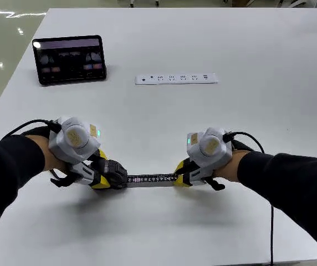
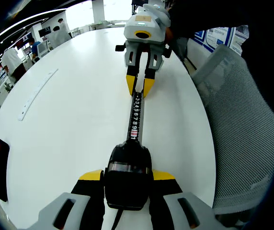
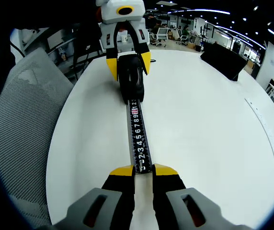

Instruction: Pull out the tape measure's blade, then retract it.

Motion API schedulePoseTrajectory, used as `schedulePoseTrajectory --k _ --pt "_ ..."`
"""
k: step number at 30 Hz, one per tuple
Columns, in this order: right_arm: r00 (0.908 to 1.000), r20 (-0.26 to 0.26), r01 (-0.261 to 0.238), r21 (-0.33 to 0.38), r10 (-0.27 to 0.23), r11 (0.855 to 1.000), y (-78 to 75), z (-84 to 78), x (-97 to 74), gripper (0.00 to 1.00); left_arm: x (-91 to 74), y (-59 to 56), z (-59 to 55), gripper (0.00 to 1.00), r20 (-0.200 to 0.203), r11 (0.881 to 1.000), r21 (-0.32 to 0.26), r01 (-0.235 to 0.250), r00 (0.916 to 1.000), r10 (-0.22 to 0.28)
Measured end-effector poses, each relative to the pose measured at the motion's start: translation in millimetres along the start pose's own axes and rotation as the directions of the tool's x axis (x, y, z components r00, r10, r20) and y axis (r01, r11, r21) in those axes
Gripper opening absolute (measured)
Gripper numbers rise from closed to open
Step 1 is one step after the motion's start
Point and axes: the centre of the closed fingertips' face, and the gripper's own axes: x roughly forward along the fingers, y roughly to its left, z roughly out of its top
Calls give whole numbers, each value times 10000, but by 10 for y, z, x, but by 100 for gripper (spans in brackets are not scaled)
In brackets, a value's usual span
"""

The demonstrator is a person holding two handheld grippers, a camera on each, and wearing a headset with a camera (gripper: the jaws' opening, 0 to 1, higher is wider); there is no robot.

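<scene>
Mid pull-out, I reckon: left gripper (image 2: 127, 175) is clamping the tape measure (image 1: 114, 173), right gripper (image 3: 136, 168) is pinching the blade (image 1: 152, 178) end, well on the person's side of the power strip (image 1: 176, 78). Next up is probably easing it back slowly.

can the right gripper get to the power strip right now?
Probably not as is: right gripper is shut on the blade. Bare table lies between it and the power strip, so only that grip hinders.
</scene>
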Motion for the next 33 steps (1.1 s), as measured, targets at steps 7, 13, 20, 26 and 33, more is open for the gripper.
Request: schedulePoseTrajectory --k 7,13,20,26,33 --pt "9999 -76 69 115 -68 9999 -20 -112 -99 8 -3 -3 -2 32 24 10000 -31 -20 10000 20" --pt "9998 -195 103 120 -100 9999 -24 -196 -174 8 -5 -2 -4 32 10 10000 -39 -36 10000 36" --pt "9995 -251 179 255 -173 9995 -47 -279 -246 8 -8 -8 -4 32 11 10000 -59 -41 10000 41" --pt "9994 -289 199 328 -189 9993 -54 -332 -292 8 -13 -14 -1 32 22 9999 -81 -63 10000 63" --pt "9989 -384 279 355 -266 9990 -69 -402 -347 8 -13 -19 -2 32 14 9999 -81 -98 10000 98"
